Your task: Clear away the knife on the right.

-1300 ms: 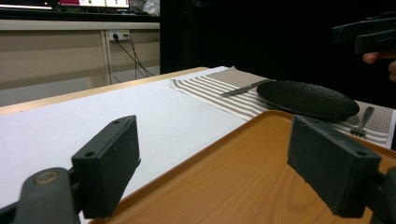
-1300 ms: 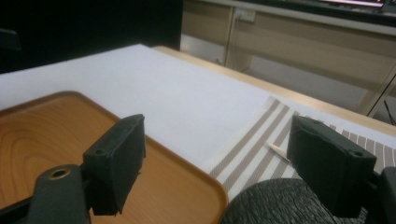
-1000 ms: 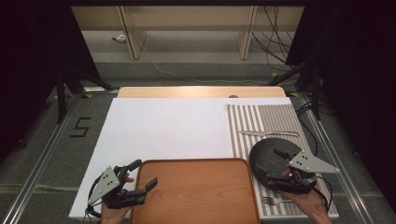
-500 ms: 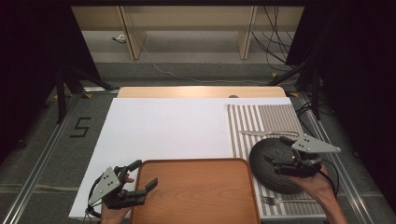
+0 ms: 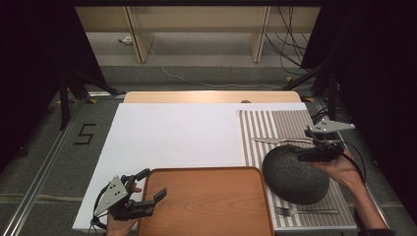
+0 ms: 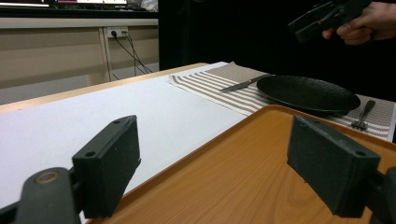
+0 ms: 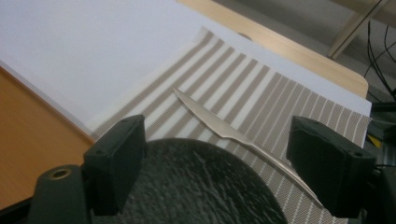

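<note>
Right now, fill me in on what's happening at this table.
A person works with two grippers. The right gripper hangs open above the far edge of the black plate, which sits on the striped mat between a knife and a fork. The left gripper is open at the near left corner of the wooden tray, holding nothing.

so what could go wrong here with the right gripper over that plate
1. The right gripper hovers open over the black plate's far rim, beside the knife; coming down, its fingers might knock the knife.
2. The plate sits close to the wooden tray; dragged rather than lifted, it could catch the tray's raised edge.
3. The fork lies just off the plate's near rim and could get swept along.
</note>
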The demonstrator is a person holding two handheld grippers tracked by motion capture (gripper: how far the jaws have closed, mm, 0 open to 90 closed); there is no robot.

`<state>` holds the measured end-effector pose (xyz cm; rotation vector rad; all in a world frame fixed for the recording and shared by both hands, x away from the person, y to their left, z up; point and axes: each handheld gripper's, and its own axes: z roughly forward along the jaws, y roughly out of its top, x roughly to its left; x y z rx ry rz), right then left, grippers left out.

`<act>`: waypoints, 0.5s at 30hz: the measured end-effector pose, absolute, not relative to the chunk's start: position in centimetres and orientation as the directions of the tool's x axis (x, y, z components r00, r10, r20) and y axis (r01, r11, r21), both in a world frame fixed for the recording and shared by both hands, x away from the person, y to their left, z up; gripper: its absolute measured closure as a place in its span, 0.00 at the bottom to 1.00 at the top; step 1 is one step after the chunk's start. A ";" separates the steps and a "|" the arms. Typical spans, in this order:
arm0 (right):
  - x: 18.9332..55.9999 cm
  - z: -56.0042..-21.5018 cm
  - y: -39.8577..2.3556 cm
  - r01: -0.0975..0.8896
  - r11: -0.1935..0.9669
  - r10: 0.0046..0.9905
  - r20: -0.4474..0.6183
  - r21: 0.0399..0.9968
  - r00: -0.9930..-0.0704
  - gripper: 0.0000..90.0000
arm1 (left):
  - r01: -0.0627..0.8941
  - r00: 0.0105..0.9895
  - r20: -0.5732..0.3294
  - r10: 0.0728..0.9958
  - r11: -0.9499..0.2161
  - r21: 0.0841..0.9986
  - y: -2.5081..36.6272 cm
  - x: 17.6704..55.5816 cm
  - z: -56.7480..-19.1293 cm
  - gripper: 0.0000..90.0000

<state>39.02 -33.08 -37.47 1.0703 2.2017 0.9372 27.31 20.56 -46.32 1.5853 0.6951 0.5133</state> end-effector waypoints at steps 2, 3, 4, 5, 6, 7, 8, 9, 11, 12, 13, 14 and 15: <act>39.8 -37.5 -33.2 0.483 0.460 0.819 -0.145 0.745 -0.556 0.23 | 0.139 0.718 -0.067 0.693 -0.049 0.989 20.5 27.3 -46.3 0.19; 40.2 -37.6 -33.3 0.491 0.467 0.818 -0.149 0.736 -0.555 0.24 | 0.139 0.718 -0.067 0.693 -0.049 0.989 20.5 27.3 -46.3 0.19; 40.5 -37.6 -33.3 0.495 0.473 0.817 -0.152 0.729 -0.557 0.24 | 0.140 0.717 -0.068 0.693 -0.048 0.989 20.6 27.3 -46.3 0.19; 40.8 -37.7 -33.4 0.503 0.479 0.815 -0.152 0.719 -0.559 0.24 | 0.141 0.718 -0.069 0.693 -0.047 0.989 20.6 27.3 -46.3 0.19; 41.1 -37.7 -33.4 0.515 0.485 0.815 -0.152 0.707 -0.559 0.24 | 0.140 0.717 -0.068 0.694 -0.047 0.989 20.6 27.3 -46.3 0.19; 41.4 -37.8 -33.4 0.520 0.491 0.814 -0.155 0.699 -0.559 0.24 | 0.140 0.716 -0.068 0.694 -0.047 0.989 20.6 27.3 -46.3 0.19; 41.7 -37.8 -33.5 0.529 0.493 0.814 -0.151 0.690 -0.561 0.24 | 0.140 0.717 -0.070 0.694 -0.045 0.989 20.6 27.3 -46.3 0.19; 42.0 -37.8 -33.6 0.534 0.496 0.813 -0.151 0.685 -0.562 0.24 | 0.141 0.718 -0.071 0.693 -0.045 0.989 20.6 27.3 -46.3 0.19; 42.6 -37.9 -33.8 0.551 0.495 0.818 -0.148 0.672 -0.556 0.24 | 0.138 0.718 -0.067 0.693 -0.048 0.989 20.5 27.3 -46.3 0.19; 42.9 -38.0 -33.9 0.556 0.501 0.818 -0.154 0.664 -0.554 0.24 | 0.138 0.718 -0.066 0.693 -0.049 0.989 20.5 27.3 -46.3 0.19; 43.2 -38.0 -34.0 0.561 0.504 0.819 -0.157 0.656 -0.552 0.24 | 0.138 0.719 -0.066 0.692 -0.049 0.989 20.5 27.3 -46.3 0.19; 43.5 -38.0 -34.1 0.569 0.503 0.821 -0.153 0.651 -0.551 0.24 | 0.138 0.719 -0.066 0.692 -0.049 0.989 20.6 27.3 -46.3 0.19; 43.8 -38.1 -34.1 0.576 0.507 0.819 -0.151 0.641 -0.553 0.24 | 0.139 0.718 -0.068 0.693 -0.047 0.989 20.6 27.3 -46.3 0.19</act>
